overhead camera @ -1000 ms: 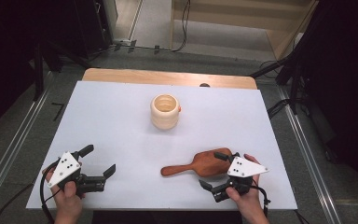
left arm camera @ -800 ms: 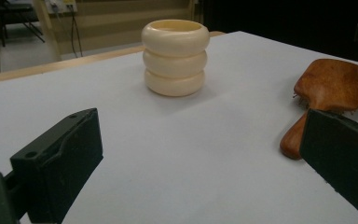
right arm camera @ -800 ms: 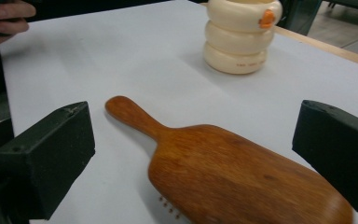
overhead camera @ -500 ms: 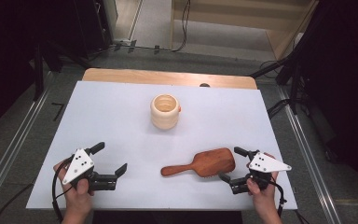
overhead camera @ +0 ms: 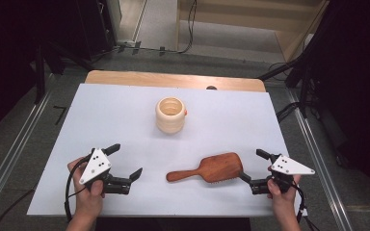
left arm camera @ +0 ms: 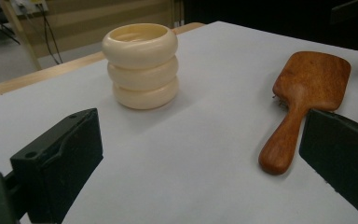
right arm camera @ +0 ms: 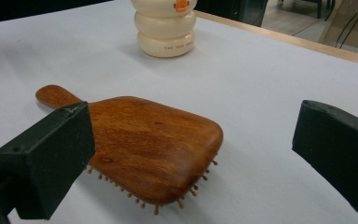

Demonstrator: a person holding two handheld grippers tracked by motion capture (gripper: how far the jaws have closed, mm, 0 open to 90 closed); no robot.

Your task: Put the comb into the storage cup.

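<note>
Both hand-held grippers, left and right, spread empty; wooden paddle hairbrush bristles-down, probably rigid, light; pinch handle at its 9 o'clock end.

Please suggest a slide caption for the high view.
Open grippers, left and right, flank a hairbrush near a cup.

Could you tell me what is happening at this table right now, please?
A person holds a tool in each hand over a white table. The right tool is open just beside the head of a wooden hairbrush, which lies bristles down and is not gripped. The left tool is also open and empty, nearer the brush's handle. A cream ringed cup stands upright farther back, untouched.
</note>
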